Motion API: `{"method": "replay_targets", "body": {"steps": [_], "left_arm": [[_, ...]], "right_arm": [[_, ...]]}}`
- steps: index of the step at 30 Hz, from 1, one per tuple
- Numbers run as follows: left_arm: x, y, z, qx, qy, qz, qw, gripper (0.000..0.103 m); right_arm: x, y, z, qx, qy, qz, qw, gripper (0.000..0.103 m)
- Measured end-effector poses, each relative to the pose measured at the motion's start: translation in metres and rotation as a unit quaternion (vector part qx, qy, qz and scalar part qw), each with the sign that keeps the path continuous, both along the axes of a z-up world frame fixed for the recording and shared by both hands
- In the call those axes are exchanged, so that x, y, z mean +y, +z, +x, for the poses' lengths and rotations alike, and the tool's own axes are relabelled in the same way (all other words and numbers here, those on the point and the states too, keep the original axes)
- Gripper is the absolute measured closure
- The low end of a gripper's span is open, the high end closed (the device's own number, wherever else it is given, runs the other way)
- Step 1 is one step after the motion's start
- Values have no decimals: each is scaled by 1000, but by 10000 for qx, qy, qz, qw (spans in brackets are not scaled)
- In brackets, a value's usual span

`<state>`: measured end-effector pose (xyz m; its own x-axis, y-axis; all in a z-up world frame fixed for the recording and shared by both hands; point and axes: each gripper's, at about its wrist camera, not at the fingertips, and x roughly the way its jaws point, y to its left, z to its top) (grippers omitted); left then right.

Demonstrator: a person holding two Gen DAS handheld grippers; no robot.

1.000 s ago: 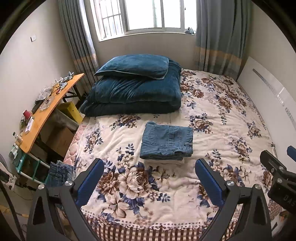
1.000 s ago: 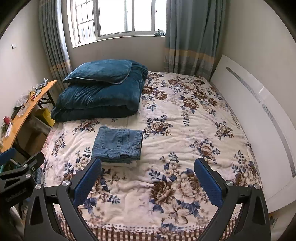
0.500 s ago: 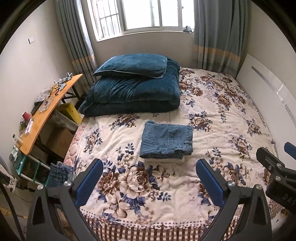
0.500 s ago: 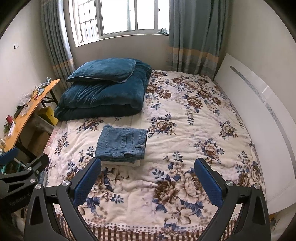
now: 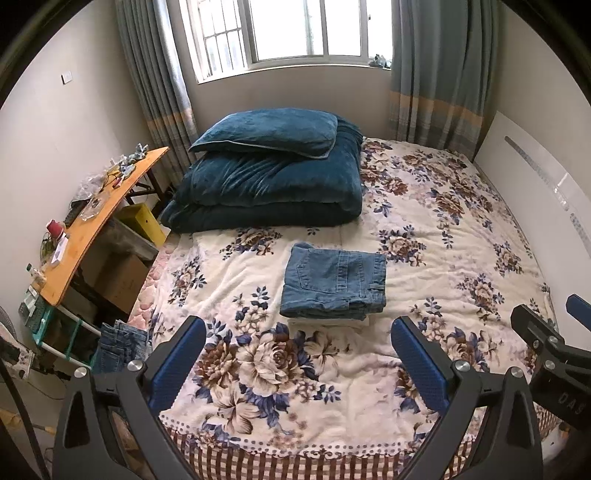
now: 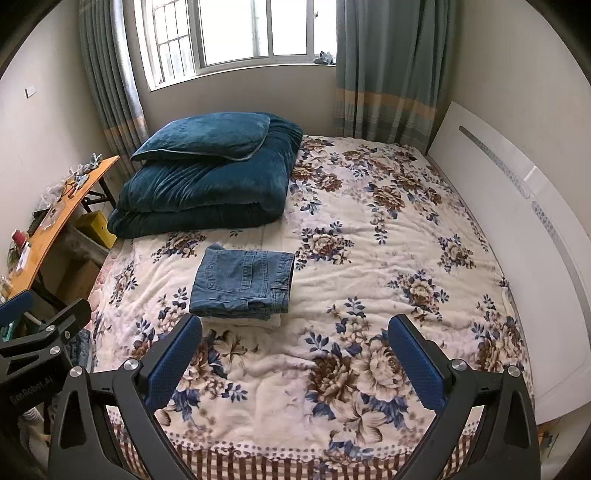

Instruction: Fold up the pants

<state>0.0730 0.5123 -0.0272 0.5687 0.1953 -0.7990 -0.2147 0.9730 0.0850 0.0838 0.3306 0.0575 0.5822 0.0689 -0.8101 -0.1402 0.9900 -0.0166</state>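
Risk is slight: we hold both the left tongs and right tongs spread and empty, folded pants ahead on the bed; a careless nudge would undo them.

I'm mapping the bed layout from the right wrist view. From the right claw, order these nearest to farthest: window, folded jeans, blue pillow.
1. Folded jeans: on the floral bedspread, just ahead and left of the right claw.
2. Blue pillow: atop the folded blue duvet, farther back on the left.
3. Window: in the far wall.
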Motion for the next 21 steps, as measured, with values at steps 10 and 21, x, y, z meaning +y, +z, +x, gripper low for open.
{"method": "replay_targets", "body": {"steps": [10,21], "left_arm": [[-2,2,1,7,6,6,10000,0],[-4,2,5,23,-25,4,10000,0]], "right_arm": [[-1,-3,-3,36,-37,14,10000,0],[-7,-10,-7,98,-59,23,9999,0]]}}
